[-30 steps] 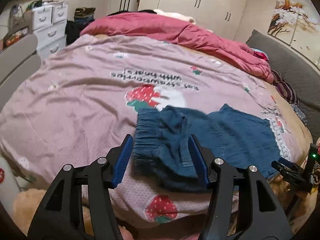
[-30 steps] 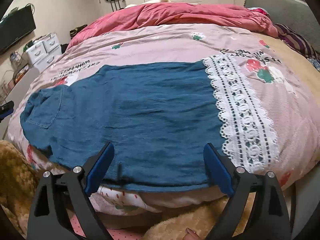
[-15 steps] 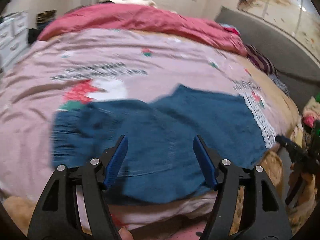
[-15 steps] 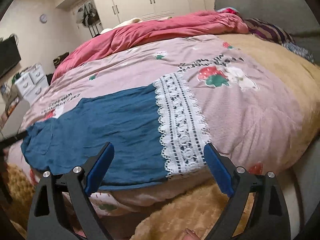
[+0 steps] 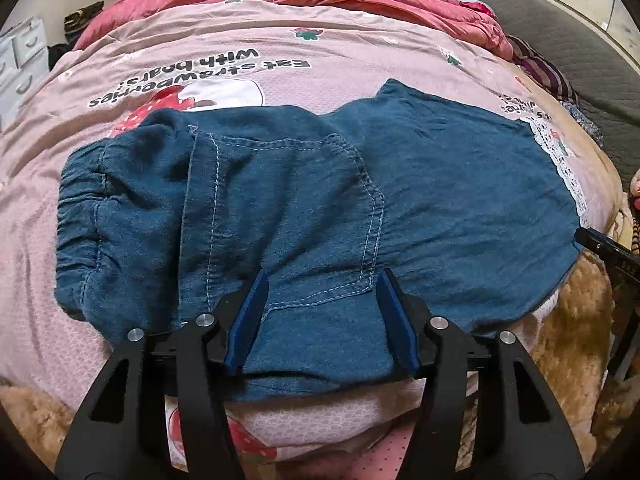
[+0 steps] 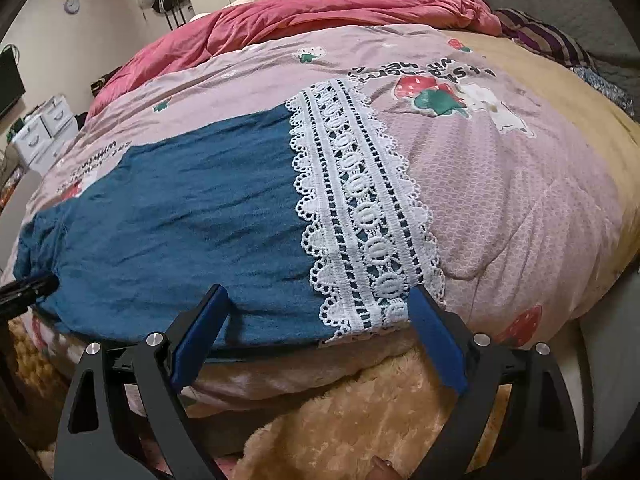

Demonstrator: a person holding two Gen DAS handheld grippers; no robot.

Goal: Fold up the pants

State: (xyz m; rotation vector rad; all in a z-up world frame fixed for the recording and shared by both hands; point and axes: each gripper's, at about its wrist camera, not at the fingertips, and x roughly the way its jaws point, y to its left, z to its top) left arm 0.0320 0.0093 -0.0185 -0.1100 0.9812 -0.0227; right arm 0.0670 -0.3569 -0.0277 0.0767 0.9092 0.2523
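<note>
Nearby, pants (image 5: 320,200) overhang the bed (image 5: 280,44) edge.

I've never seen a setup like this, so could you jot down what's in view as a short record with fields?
Setting: pink strawberry-print bedspread on a bed
Garment: blue pants lying flat near the bed's edge
Hem: white lace trim
Waist end: gathered waistband, stitched pocket
Left gripper: over the pocket, jaws closing, fabric between them
Right gripper: open, at the lace hem
Behind: rumpled red quilt
</note>
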